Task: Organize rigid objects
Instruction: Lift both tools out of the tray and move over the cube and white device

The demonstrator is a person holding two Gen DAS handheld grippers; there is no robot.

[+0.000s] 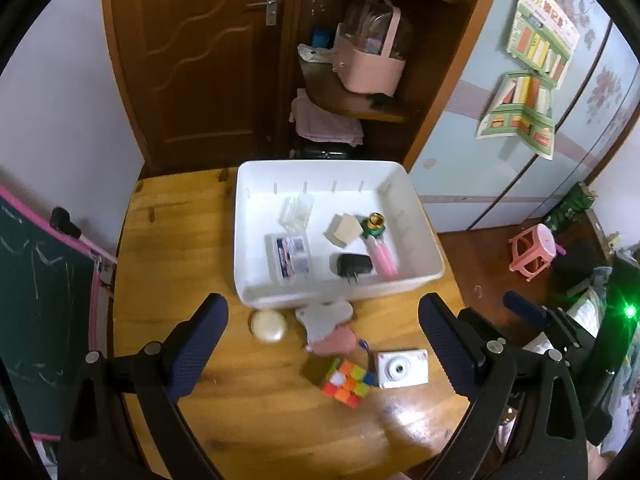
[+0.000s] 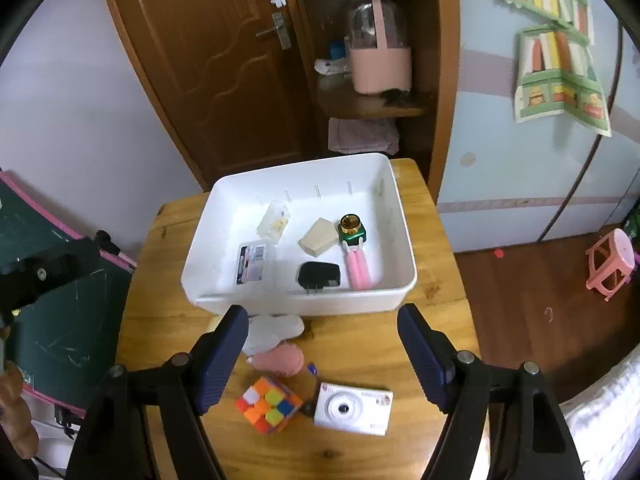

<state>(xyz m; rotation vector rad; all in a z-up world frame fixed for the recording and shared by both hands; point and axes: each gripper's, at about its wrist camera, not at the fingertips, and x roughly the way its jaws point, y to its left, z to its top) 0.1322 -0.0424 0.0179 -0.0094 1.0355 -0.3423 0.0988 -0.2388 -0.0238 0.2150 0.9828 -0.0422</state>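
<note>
A white bin (image 1: 424, 236) (image 2: 400, 216) stands at the back of a wooden table (image 1: 172, 248) (image 2: 168, 320). In it lie a clear box (image 1: 290, 258), a small clear case (image 2: 274, 218), a beige block (image 1: 342, 230) (image 2: 319, 237), a green and gold bottle (image 2: 352, 229), pink tubes (image 2: 359, 270) and a black charger (image 1: 354, 266) (image 2: 319, 274). In front of the bin lie a cream round puck (image 1: 268, 325), a white flat piece (image 1: 322, 314) (image 2: 276, 330), a pink toy (image 2: 280, 360), a colour cube (image 1: 344, 380) (image 2: 269, 403) and a white toy camera (image 1: 402, 368) (image 2: 354, 407). My left gripper (image 1: 324, 320) and right gripper (image 2: 322, 328) both hang open above these, holding nothing.
Behind the table are a brown door (image 1: 200, 60) and a corner shelf with a pink basket (image 1: 370, 68). A green chalkboard (image 1: 44, 304) leans at the left. A pink stool (image 2: 610, 264) stands on the floor to the right. The right gripper's body (image 1: 560, 332) shows in the left wrist view.
</note>
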